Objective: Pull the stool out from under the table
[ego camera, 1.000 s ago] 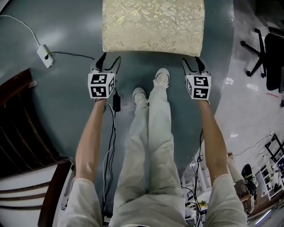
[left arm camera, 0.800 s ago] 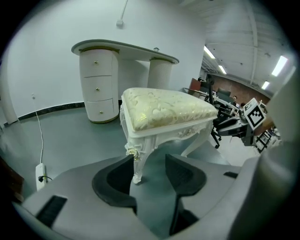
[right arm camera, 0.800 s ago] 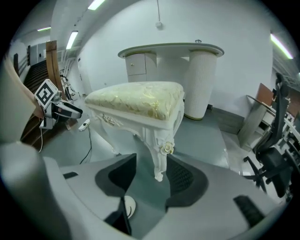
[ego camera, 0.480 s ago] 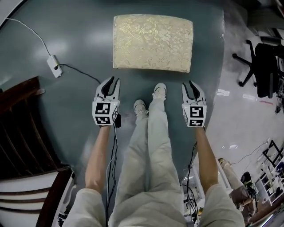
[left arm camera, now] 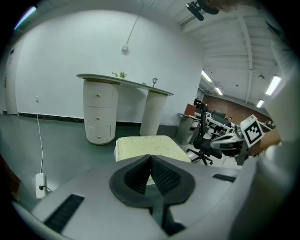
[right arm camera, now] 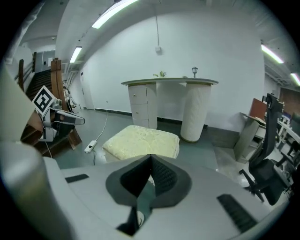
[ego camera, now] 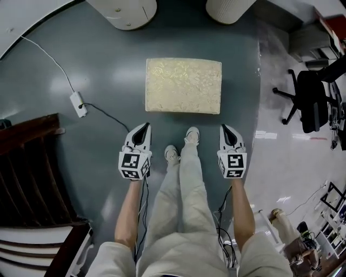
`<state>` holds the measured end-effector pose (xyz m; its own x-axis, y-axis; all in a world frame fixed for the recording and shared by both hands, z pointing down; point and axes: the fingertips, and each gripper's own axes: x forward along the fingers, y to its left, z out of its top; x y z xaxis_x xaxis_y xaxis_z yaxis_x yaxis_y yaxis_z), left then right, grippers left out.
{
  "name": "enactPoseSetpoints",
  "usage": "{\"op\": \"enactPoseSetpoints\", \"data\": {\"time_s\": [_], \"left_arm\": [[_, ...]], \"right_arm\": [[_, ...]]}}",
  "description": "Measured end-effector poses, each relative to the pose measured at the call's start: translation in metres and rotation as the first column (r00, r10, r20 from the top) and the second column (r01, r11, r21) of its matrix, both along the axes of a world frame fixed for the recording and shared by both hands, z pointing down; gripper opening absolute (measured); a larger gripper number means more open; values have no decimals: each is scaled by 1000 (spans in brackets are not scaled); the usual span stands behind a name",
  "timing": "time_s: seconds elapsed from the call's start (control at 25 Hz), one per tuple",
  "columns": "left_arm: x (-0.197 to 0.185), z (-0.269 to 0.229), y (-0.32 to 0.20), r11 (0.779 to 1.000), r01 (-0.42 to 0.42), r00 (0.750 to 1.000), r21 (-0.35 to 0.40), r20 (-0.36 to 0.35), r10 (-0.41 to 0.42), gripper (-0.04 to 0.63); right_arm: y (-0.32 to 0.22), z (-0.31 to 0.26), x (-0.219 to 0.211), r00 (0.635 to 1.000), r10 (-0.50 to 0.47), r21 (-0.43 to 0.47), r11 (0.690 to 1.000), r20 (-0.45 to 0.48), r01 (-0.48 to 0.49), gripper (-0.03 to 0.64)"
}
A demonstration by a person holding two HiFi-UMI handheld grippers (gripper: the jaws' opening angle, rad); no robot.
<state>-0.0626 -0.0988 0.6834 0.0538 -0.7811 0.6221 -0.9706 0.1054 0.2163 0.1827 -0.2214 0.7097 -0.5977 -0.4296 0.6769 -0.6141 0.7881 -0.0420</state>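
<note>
The stool (ego camera: 184, 85), a low rectangle with a cream floral cushion, stands on the grey floor a little in front of the white table's two pedestals (ego camera: 121, 11). It also fills the middle of the left gripper view (left arm camera: 145, 146) and the right gripper view (right arm camera: 140, 140). My left gripper (ego camera: 145, 126) hangs short of the stool's near left corner, apart from it. My right gripper (ego camera: 224, 127) hangs likewise short of the near right corner. Both jaws have just closed and are shut with nothing between them (left arm camera: 150, 157) (right arm camera: 151, 157).
A white power strip (ego camera: 79, 104) with its cable lies on the floor to the left. Dark wooden stairs (ego camera: 32, 173) stand at the lower left. A black office chair (ego camera: 311, 103) stands on the pale floor at right. The person's feet (ego camera: 184, 143) stand just behind the stool.
Both grippers have lifted away from the stool's near edge and their jaws have closed. The view has risen, so the stool looks smaller and the table's pedestals have come into sight.
</note>
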Motion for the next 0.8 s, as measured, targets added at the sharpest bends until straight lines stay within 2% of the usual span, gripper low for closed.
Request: {"op": "enactPoseSetpoints", "data": {"time_s": [0.28, 0.8], "left_arm": [[4, -88, -21, 997, -27, 999, 74, -18, 28, 11], [15, -262, -52, 982, -77, 997, 175, 45, 70, 11]], "right_arm": [[-4, -86, -4, 999, -2, 31, 1000, 44, 1, -5], [-38, -268, 2, 991, 23, 165, 985, 128, -44, -5]]}}
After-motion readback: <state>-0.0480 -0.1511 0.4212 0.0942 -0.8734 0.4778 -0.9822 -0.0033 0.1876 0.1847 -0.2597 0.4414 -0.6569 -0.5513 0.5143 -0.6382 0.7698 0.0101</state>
